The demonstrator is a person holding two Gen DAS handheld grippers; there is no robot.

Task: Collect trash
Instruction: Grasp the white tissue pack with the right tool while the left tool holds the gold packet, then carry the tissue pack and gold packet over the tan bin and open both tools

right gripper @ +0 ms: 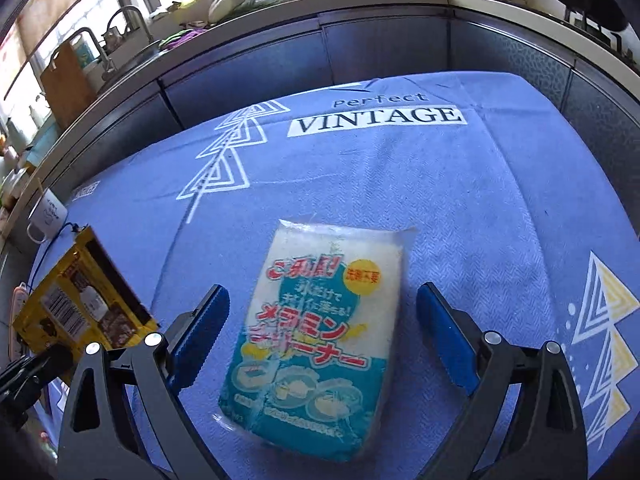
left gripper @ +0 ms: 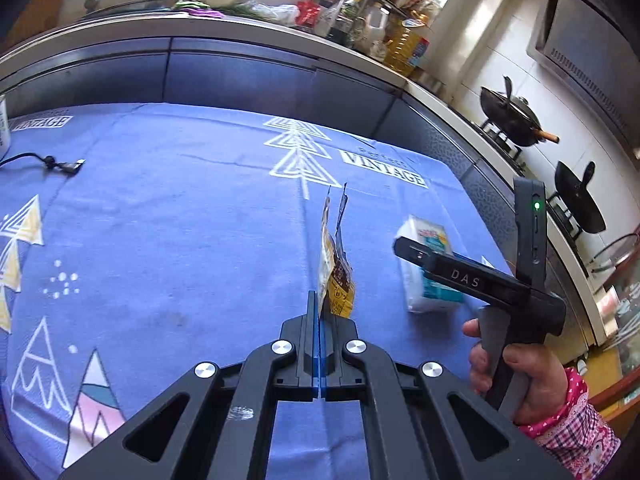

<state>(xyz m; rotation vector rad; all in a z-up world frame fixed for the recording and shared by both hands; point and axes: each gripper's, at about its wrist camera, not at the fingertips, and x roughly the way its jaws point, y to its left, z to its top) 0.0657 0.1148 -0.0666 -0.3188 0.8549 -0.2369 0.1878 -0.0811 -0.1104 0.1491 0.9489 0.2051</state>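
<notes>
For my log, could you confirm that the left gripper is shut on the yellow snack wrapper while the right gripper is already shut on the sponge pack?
Not quite: the right gripper is open, its fingers either side of the sponge pack, as the right wrist view shows. The left gripper is indeed shut on the yellow snack wrapper.

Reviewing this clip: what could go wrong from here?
The left gripper pinches the yellow wrapper only at its lower edge, so it may slip out. The right gripper is open around the sponge pack; its glossy, soft film could slide or buckle when squeezed.
</notes>
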